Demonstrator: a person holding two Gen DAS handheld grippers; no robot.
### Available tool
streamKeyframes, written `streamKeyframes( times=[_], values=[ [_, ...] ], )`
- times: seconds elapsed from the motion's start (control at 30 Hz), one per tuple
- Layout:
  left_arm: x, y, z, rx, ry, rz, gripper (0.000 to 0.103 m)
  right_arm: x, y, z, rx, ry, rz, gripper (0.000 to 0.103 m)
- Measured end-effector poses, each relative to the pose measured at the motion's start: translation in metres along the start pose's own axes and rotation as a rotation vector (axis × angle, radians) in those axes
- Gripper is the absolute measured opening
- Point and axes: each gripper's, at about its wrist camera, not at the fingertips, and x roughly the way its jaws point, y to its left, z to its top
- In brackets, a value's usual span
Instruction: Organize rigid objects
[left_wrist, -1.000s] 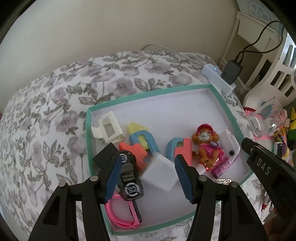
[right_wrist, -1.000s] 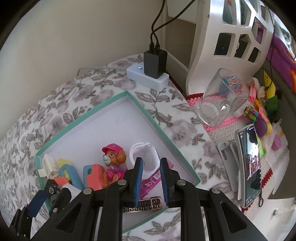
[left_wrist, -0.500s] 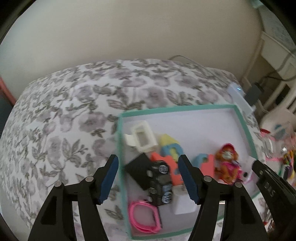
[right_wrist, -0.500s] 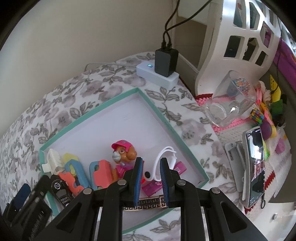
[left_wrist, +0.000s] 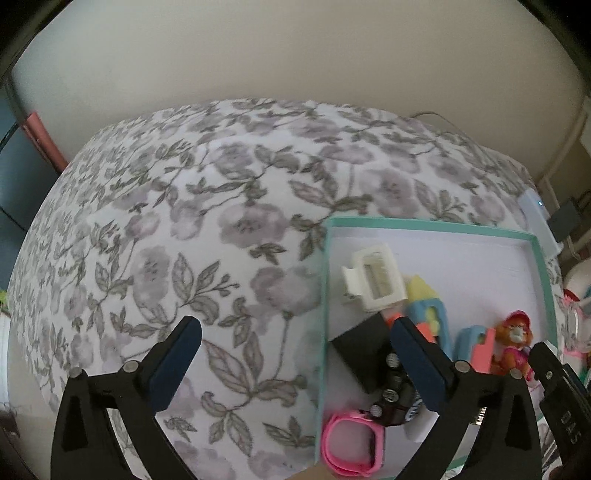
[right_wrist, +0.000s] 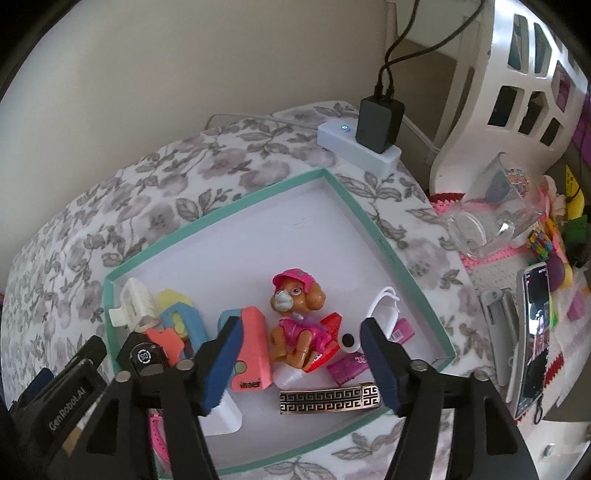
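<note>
Hovering nearest the lens, the right gripper (right_wrist: 299, 358) has its two blue-padded fingers (right_wrist: 221, 365) spread wide with nothing between them, poised over the near edge of one shallow white tray with a teal rim (right_wrist: 388, 251) that sits on a grey floral bedspread (right_wrist: 221, 162). Just beyond those fingers lies one flat gold-and-black patterned hair clip (right_wrist: 328, 398), and behind it stand one orange puppy figure in a pink cap and suit (right_wrist: 295, 317), one coral plastic block (right_wrist: 251, 354) and one pink rectangular packet (right_wrist: 347, 365). The left gripper (left_wrist: 295, 365) is likewise wide open and empty; its left finger (left_wrist: 177, 354) hangs over the bedspread outside the tray, its right finger over the tray's left part. Beneath it lie one pink watch with a loop strap (left_wrist: 351, 446) and one black toy car (left_wrist: 395, 402), with one black square box (left_wrist: 358, 347) just behind. Further back rests one cream claw hair clip (left_wrist: 373, 277) in the tray's left corner. Beyond the tray, one white power strip (right_wrist: 354, 147) carries one black charger (right_wrist: 380, 122).
</note>
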Motion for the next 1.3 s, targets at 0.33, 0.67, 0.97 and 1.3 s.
streamKeyframes(
  times=[0.33,0.67,0.97,1.3],
  values=[
    [0.014,0.022,0.000,-0.056,0.058,0.034,0.102,0.004,0.009,-0.004,-0.029,0.007,0.011,0.095],
    [0.028,0.031,-0.005,-0.065,0.107,0.055,0.102,0.012,0.025,-0.011,-0.101,0.015,-0.030,0.103],
    [0.028,0.041,-0.010,-0.082,0.116,0.069,0.102,0.003,0.028,-0.020,-0.088,0.003,0.004,0.103],
    [0.011,0.049,-0.021,-0.054,0.093,0.058,0.102,-0.018,0.036,-0.044,-0.128,-0.038,0.015,0.103]
  ],
)
